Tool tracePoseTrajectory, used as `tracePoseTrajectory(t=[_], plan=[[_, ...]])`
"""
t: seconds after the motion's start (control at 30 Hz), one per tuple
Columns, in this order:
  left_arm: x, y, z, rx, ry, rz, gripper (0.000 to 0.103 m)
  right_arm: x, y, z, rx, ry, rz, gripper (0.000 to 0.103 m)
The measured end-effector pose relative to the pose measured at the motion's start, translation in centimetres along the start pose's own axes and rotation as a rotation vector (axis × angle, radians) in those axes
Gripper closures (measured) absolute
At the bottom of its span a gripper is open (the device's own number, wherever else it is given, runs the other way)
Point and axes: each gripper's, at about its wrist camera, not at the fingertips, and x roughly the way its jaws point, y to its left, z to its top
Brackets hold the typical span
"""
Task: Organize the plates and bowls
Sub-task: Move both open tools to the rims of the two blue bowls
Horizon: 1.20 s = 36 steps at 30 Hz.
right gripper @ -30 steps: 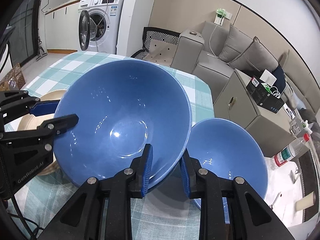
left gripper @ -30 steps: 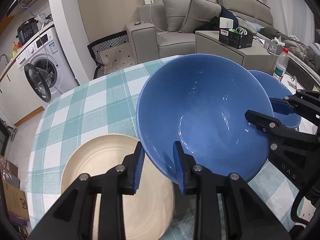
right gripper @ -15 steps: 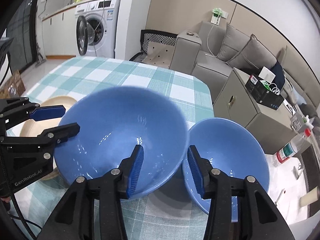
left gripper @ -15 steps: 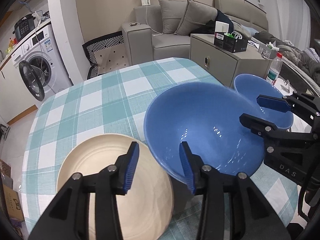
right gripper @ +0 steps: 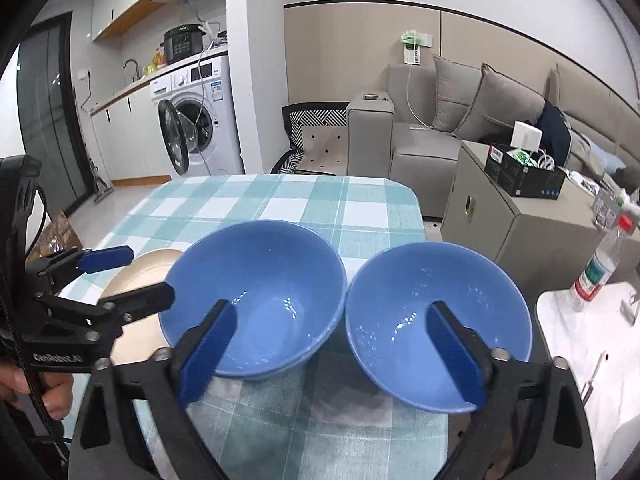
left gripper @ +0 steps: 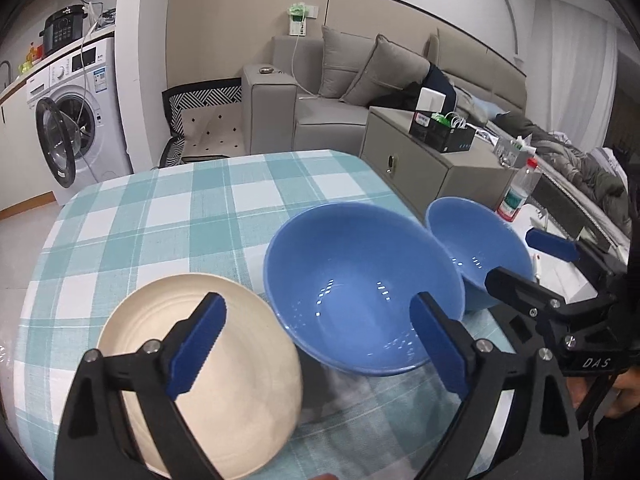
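A large blue bowl (left gripper: pixel 360 288) (right gripper: pixel 256 296) stands upright on the checked tablecloth (left gripper: pixel 180 216), between a cream plate (left gripper: pixel 200 380) (right gripper: pixel 152 264) on its left and a smaller blue bowl (left gripper: pixel 476 248) (right gripper: pixel 436 320) on its right. My left gripper (left gripper: pixel 320 340) (right gripper: pixel 134 276) hovers over the plate's edge and the large bowl's near rim. Its jaws are opening wide and the pads press on nothing. My right gripper (right gripper: pixel 332 344) (left gripper: pixel 524 260) hangs over the gap between the two bowls. Its jaws are also opening, and they grip nothing.
A water bottle (left gripper: pixel 518 192) (right gripper: pixel 596 268) stands on a white surface right of the table. Behind are a grey cabinet (right gripper: pixel 512 220) with a black box, a sofa and a washing machine (left gripper: pixel 72 120). A person's hand (right gripper: pixel 24 388) holds the left gripper.
Both grippers were shut on the tilted large blue bowl's rim. They have let go, spread wide and drawn back and up, and the bowl now stands level on the cloth.
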Motion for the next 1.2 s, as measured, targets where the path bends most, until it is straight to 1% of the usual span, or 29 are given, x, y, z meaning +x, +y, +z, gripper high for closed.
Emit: tracePoseTrajectory(t=[0.03,0.07,0.2,0.33,0.5,0.73,0.87,1.03,1.2], plan=[[-0.2,-0.2,0.0,-0.001,-0.006,-0.005,0.001,-0.4,-0.3,-0.2,0.011,-0.011,-0.001,0.001],[-0.3,-0.5,0.1,0.000,-0.013,-0.009,0.000,-0.8,-0.6,-0.3,0.022,-0.014,-0.002,0.001],[-0.7,-1.7,0.2,0.012,-0.020,-0.017,0.000,-2.3,-2.0,-0.5,0.053,-0.052,-0.027,0.001],[-0.8,-2.9,0.2,0.016,-0.027,-0.030,0.000,-4.4,-3.2,-0.1,0.047,-0.092,-0.125,0.001],[-0.1,-4.6,0.2,0.030,-0.010,-0.043,0.000,-6.6,-5.7,0.2,0.088,-0.127,-0.142,0.001],[1.4,-7.2,0.2,0.044,0.026,-0.056,0.000,-7.0,-8.8,-0.1,0.148,-0.109,-0.183,0.001],[2.4,-8.5,0.0,0.038,0.047,-0.074,0.000,-6.1,-10.3,-0.6,0.181,-0.079,-0.209,0.001],[3.0,-10.1,-0.2,0.041,0.064,-0.080,0.000,-4.6,-11.7,-1.0,0.207,-0.041,-0.204,0.001],[3.1,-11.3,-0.1,0.038,0.065,-0.125,0.000,-3.6,-12.2,-1.4,0.217,-0.022,-0.194,0.001]])
